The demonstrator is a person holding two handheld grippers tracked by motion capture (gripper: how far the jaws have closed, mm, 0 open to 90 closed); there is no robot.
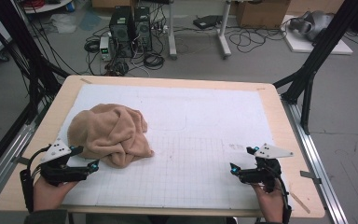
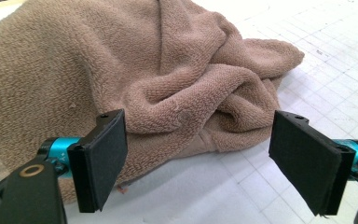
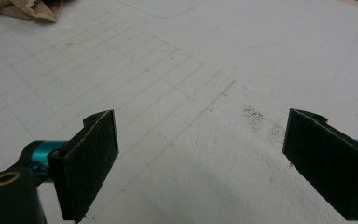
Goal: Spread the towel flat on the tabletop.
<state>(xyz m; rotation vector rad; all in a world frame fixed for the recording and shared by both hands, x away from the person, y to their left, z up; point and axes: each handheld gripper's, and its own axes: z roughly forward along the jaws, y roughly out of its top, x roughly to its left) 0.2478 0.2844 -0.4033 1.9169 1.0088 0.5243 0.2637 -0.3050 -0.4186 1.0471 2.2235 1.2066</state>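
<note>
In the high view, the left gripper [image 1: 87, 157] sits at about 8 o'clock on the white gridded mat [image 1: 200, 140], held in the person's left hand [image 1: 46, 193] at the near edge. Its jaws stand wide apart with nothing pressed between them. In the left gripper view the same gripper [image 2: 198, 156] looks straight at the towel [image 2: 135, 74]: the crumpled tan heap lies just beyond the two black pads [image 2: 103, 156], from 10 to 1 o'clock of the gap, its near folds reaching down toward the left pad. Whether that pad brushes the cloth cannot be told; the right pad stands clear of it, over bare mat.

The right gripper [image 1: 242, 159] rests at about 4 o'clock on the mat, held by the right hand [image 1: 271, 200], its jaws likewise spread open and empty. In the right gripper view this gripper [image 3: 200, 165] frames only grid lines and a faint dark smudge [image 3: 256, 119] toward 1 o'clock; a corner of the towel shows far off at 11 o'clock, well apart from its jaws.

Farther out in the high view, the towel [image 1: 109, 133] lies bunched at about 9 o'clock, on the mat's left half, just ahead of the left gripper. The mat lies on a wooden table [image 1: 279, 112].
</note>
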